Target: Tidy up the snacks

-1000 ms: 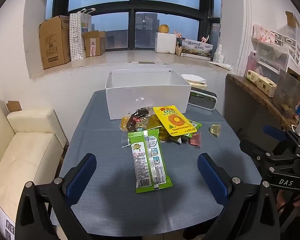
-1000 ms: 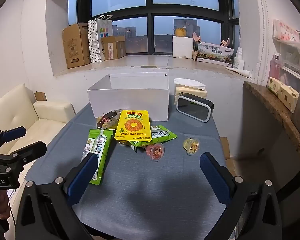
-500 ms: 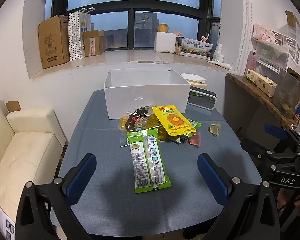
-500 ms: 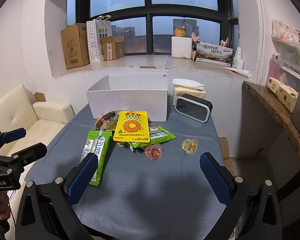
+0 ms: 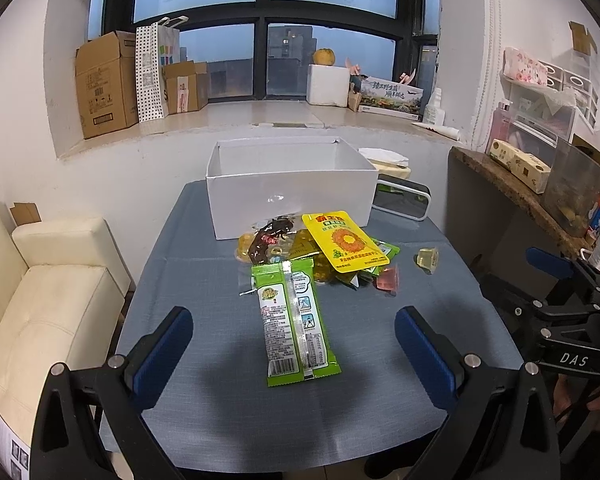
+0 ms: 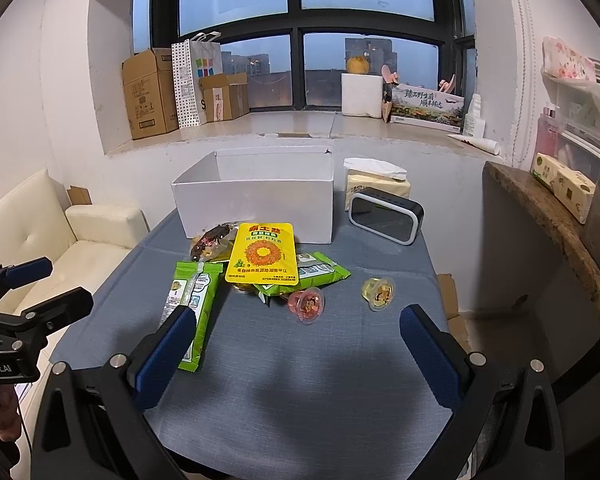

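A: What's nearest the left gripper?

B: The green pack, flat on the table. It lies straight ahead, centred between the spread fingers, which hold nothing. Its long axis runs away from the tool, bottom edge closest.

A: And the right gripper?

B: Also wide open, empty, hanging over bare cloth. From its view the same pack sits off to the left, by its left finger. So I'd judge the left hand the better placed one: the pack's narrow width already lies across its jaws.

A: Behind the pack?

B: The heap. A yellow pouch on top, tilted over a second green pack and some dark-wrapped sweets. A red jelly cup lies just right of the heap, a yellow cup farther right, apart from everything.

A: Those are nearer the right hand?

B: Yes, both lie ahead of it, slightly right of centre.

A: And the goal?

B: Probably the white box, open-topped, at the table's far side, just beyond the heap. I can't see anything inside from here. A black clock stands beside it on the right.
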Action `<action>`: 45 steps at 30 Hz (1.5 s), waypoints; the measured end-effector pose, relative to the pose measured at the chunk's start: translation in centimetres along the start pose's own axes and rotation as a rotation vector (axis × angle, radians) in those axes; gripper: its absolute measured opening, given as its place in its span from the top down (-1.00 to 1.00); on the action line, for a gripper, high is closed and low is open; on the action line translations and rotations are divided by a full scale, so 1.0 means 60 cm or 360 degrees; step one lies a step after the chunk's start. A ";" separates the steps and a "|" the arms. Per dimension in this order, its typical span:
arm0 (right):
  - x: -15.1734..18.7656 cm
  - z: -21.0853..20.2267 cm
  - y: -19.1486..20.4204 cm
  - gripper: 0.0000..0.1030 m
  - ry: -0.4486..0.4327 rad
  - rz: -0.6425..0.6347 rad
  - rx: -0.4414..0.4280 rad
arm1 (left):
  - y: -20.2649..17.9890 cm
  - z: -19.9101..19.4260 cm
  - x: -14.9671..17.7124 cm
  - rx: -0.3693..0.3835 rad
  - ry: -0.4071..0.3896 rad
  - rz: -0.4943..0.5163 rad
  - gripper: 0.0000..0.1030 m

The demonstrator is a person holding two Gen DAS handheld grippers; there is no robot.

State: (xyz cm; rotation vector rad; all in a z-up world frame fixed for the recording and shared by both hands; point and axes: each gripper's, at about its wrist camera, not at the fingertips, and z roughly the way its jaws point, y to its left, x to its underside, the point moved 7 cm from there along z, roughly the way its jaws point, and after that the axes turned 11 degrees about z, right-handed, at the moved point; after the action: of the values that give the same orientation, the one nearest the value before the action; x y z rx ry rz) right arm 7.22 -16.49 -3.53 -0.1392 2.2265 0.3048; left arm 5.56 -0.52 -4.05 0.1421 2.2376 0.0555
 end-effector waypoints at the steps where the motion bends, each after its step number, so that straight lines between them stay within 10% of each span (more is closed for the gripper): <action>1: 0.000 0.000 0.000 -1.00 -0.0001 -0.0002 -0.0001 | 0.000 0.000 -0.001 0.0005 -0.0004 -0.0003 -1.00; 45: 0.000 0.002 -0.008 -1.00 0.0000 0.0015 -0.0008 | -0.006 0.023 0.000 0.0006 0.0043 0.0006 -1.00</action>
State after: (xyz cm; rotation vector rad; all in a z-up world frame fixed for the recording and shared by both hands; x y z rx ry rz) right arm 7.40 -16.91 -3.69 -0.1313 2.2271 0.3158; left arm 6.61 -0.87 -4.97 0.1484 2.2646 0.0553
